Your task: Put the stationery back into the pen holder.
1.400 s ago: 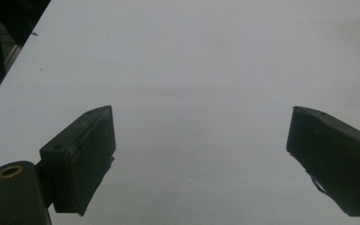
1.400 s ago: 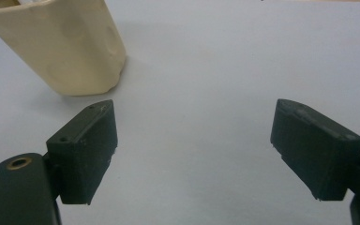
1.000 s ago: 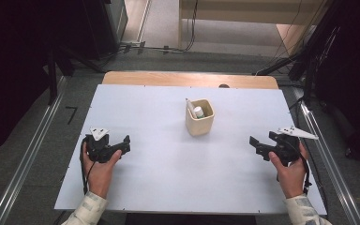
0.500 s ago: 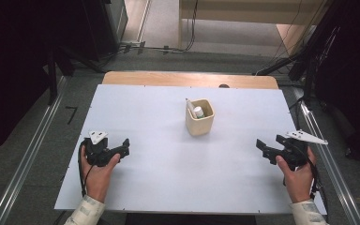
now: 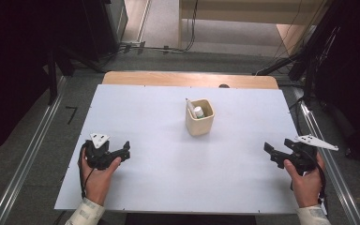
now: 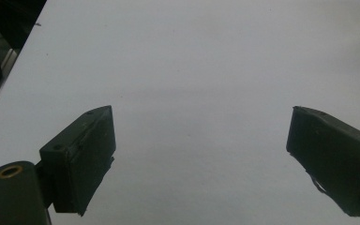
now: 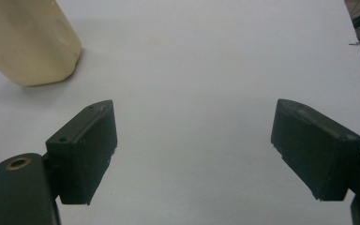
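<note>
The cream square cup (image 5: 199, 118) stands upright near the middle of the white table (image 5: 168, 187), a little toward the far edge, with a white pen-like stick (image 5: 190, 108) leaning in its left corner and a small white capped bottle (image 5: 200, 112) beside it inside; what exactly those two are is too small to tell.

At the left, the left gripper (image 5: 122, 151) rests low over the near left part of the table, well apart from the cup. In the left gripper view its jaws stand wide apart with only bare table between them.

In the centre, the cup has free space on every side.

At the right, the right gripper (image 5: 273, 153) sits near the table's right edge, also well apart from the cup. In the right gripper view its jaws are spread wide and hold nothing, and the cup's cream wall (image 7: 28, 42) shows at upper left.

Judging from this, a reach toward the cup is the likely step. It would go best with one gripper steadying the cup's outer wall low down while the other comes from above, jaws narrowed enough to enter the opening, pinching the stick near its top and lifting straight up so the cup does not tip.
</note>
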`<state>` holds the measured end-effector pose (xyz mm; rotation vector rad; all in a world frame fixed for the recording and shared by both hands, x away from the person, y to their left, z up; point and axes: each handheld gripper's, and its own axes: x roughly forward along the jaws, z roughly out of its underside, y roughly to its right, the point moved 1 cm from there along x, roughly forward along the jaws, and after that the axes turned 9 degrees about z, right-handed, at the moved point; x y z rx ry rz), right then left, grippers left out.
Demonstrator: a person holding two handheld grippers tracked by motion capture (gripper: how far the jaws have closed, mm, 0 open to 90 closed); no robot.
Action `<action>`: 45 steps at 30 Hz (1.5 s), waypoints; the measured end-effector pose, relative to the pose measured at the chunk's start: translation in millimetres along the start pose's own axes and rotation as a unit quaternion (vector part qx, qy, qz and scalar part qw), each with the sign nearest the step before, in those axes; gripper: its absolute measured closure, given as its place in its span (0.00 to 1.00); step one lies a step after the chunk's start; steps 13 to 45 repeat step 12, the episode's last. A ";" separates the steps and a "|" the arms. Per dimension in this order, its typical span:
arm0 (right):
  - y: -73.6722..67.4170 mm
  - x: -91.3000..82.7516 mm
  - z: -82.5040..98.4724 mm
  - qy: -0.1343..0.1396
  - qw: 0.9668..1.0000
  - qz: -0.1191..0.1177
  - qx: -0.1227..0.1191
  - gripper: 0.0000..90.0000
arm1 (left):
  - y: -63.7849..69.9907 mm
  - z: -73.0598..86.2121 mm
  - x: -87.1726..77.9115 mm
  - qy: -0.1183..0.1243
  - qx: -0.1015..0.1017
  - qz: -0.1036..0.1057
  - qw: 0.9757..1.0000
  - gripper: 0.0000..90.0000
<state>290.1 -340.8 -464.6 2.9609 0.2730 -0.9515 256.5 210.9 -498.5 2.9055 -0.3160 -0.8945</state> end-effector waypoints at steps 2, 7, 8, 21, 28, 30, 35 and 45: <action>2.6 -0.9 1.1 0.000 1.000 0.005 0.001 0.15 | 0.4 0.7 -0.3 0.000 0.001 0.000 1.000 0.10; 10.9 -3.1 4.3 0.000 1.000 0.020 0.005 0.15 | 1.6 2.4 -0.2 -0.003 0.003 0.001 1.000 0.10; 12.8 -3.8 5.0 0.000 1.000 0.023 0.007 0.15 | 1.8 2.6 -0.2 -0.004 0.004 0.000 1.000 0.10; 21.4 -6.1 8.2 0.000 0.999 0.033 0.014 0.15 | 2.0 3.3 0.7 -0.007 0.005 0.000 1.000 0.10; 21.4 -6.1 8.2 0.000 0.999 0.033 0.014 0.15 | 2.0 3.3 0.7 -0.007 0.005 0.000 1.000 0.10; 21.4 -6.1 8.2 0.000 0.999 0.033 0.014 0.15 | 2.0 3.3 0.7 -0.007 0.005 0.000 1.000 0.10; 21.4 -6.1 8.2 0.000 0.999 0.033 0.014 0.15 | 2.0 3.3 0.7 -0.007 0.005 0.000 1.000 0.10; 21.4 -6.1 8.2 0.000 0.999 0.033 0.014 0.15 | 2.0 3.3 0.7 -0.007 0.005 0.000 1.000 0.10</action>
